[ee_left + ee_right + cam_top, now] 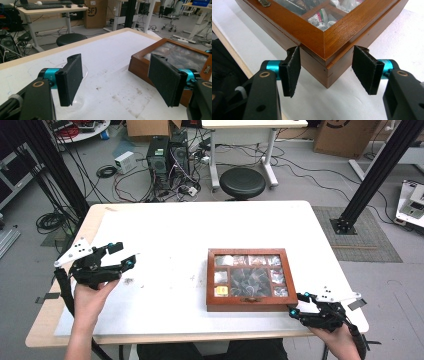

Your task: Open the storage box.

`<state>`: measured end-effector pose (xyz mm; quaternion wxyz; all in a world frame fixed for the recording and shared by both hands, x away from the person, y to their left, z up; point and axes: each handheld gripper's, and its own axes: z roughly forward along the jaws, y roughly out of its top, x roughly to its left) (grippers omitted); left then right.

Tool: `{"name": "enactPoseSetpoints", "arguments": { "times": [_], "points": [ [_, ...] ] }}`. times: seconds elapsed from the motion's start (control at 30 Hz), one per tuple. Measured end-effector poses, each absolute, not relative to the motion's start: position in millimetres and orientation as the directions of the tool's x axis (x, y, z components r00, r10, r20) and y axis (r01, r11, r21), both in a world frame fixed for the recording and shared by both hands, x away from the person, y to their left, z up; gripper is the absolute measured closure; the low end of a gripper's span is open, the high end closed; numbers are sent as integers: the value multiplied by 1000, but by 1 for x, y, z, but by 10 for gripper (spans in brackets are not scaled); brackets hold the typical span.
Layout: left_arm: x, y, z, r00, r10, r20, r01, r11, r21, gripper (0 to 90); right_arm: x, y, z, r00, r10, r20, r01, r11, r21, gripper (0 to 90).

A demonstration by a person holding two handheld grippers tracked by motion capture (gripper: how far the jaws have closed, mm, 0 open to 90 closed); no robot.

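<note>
Box corner work comes first: in the high view the wooden box (248, 280) sits right of centre on the white surface (165, 245), the right gripper (295, 309) at its five o'clock corner, the left gripper (122, 255) well apart at nine o'clock. In the left gripper view its fingers (71, 77) stand wide and empty. In the right gripper view the fingers (292, 72) straddle the corner, not quite pressing; seat deeper along one side, since a corner grip would likely slip.
</note>
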<state>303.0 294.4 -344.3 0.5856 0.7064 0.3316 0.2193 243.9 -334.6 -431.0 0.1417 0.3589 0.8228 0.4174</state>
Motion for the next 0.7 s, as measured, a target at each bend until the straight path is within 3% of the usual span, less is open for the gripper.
{"name": "enactPoseSetpoints", "arguments": {
  "times": [0.27, 0.7],
  "points": [
    [303, 294, -345, 685, 724, -81, 214, -94, 972, 279, 240, -334, -428, -700, 714, 16, 438, 412, 799, 487],
    [304, 292, -345, 687, 722, -79, 215, -98, 972, 279, 239, -335, -420, -690, 723, 26, 418, 369, 830, 520]
  ]
}}
